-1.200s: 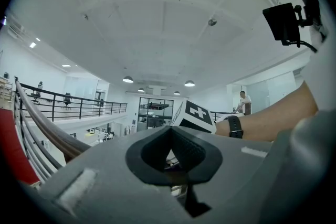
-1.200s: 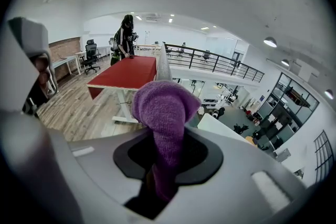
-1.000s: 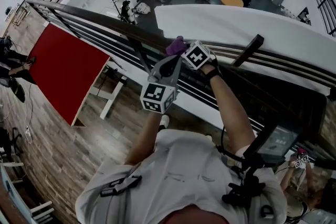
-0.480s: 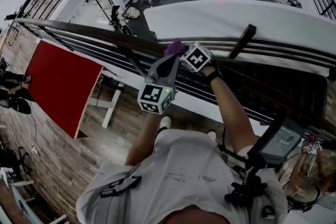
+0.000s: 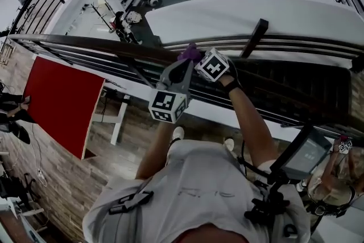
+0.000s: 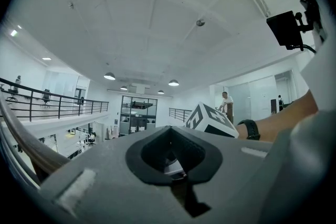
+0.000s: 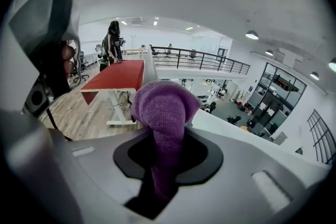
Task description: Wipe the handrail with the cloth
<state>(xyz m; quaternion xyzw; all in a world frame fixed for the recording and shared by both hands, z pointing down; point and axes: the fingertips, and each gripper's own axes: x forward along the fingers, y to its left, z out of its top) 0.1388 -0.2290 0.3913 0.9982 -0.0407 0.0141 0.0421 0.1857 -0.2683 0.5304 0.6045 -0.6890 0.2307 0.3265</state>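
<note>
- Two smooth grey shells make up the tools. The right gripper (image 7: 167,162) has its jaws pinched tight on a purple knitted cloth (image 7: 165,110), which bulges ahead of them in a soft rounded wad.
- The left gripper (image 6: 176,168) has its jaws together with nothing between them.
- In the head view the cloth sits at the top of the dark, rounded wooden handrail (image 5: 102,44), which curves away on both sides with free length either way; thin dark bars run beneath it.
- Past the rail's edge there is an open drop to a lower floor. On the near side lie plank flooring and a flat red tabletop (image 5: 62,99).
</note>
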